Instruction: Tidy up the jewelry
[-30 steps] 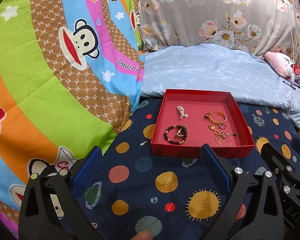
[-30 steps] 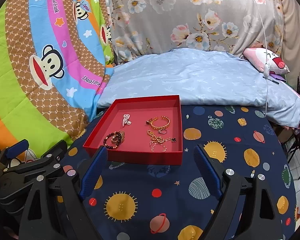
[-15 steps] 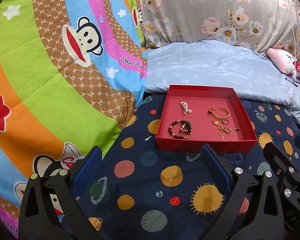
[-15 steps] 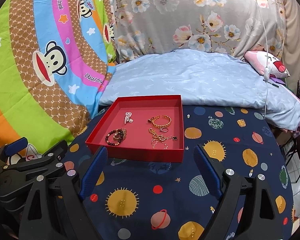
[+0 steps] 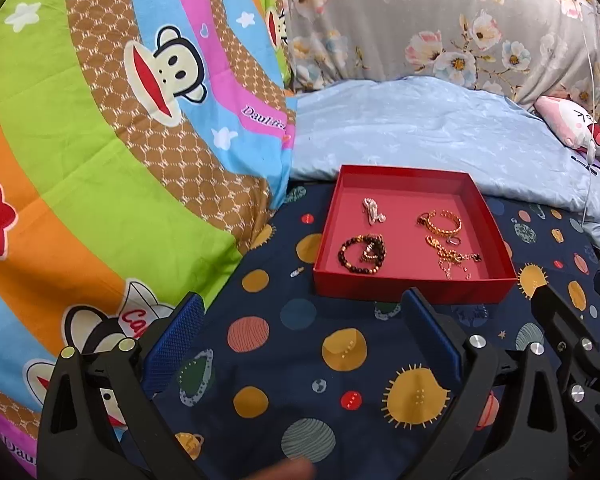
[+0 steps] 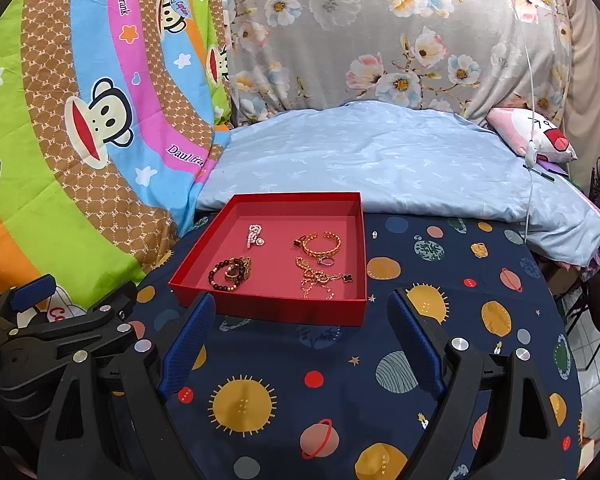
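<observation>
A red tray (image 5: 414, 292) lies on the planet-print cloth and also shows in the right wrist view (image 6: 292, 310). Inside it are a dark bead bracelet (image 5: 362, 254) (image 6: 230, 274), a gold bracelet (image 5: 440, 222) (image 6: 320, 242), a gold chain (image 5: 450, 260) (image 6: 320, 278) and a pearl piece (image 5: 373, 210) (image 6: 255, 235). My left gripper (image 5: 300, 304) hovers open just short of the tray's near left corner, with nothing between its fingers. The right gripper (image 6: 302, 302) is open and empty before the tray's front wall.
A small loose piece (image 5: 296, 272) lies on the cloth left of the tray, and a tiny stud (image 6: 375, 234) sits to its right. A light blue quilt (image 6: 380, 168) bulges behind the tray. A monkey-print blanket (image 5: 100, 160) rises at the left. The table edge (image 6: 572, 340) drops away on the right.
The jewelry and tray have not moved. Both views have drifted only slightly, and both grippers stay open.
</observation>
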The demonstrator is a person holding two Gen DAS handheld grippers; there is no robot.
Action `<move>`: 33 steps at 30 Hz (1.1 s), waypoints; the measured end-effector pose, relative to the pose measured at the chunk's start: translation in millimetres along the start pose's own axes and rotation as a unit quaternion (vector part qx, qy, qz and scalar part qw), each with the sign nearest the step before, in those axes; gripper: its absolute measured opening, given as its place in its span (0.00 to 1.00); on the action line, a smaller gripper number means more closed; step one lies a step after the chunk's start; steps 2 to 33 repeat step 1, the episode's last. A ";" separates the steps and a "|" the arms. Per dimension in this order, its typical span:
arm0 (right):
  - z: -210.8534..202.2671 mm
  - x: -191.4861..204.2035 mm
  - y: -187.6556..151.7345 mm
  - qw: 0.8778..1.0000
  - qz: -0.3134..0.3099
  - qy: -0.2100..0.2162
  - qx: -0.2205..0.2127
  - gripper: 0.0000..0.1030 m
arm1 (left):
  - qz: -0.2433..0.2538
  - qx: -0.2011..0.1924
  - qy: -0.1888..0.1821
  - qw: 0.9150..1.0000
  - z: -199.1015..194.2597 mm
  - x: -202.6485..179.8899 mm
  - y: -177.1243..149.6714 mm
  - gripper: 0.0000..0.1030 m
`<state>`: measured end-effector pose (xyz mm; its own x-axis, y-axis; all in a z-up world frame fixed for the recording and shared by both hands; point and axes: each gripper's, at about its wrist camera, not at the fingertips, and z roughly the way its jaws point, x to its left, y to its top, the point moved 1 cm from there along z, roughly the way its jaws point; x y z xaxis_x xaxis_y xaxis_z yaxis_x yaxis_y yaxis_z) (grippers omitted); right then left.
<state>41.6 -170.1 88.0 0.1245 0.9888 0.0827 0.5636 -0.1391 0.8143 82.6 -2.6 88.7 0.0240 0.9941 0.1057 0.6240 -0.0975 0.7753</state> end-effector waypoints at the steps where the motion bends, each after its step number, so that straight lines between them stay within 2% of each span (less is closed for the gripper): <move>1: 0.3 -0.2 -0.1 1.000 0.001 0.000 0.000 0.83 | 0.000 0.000 -0.001 1.000 0.4 0.6 -0.3 0.94; 33: 0.3 -0.2 -0.1 1.000 0.001 0.000 0.000 0.83 | 0.000 0.000 -0.001 1.000 0.4 0.6 -0.3 0.94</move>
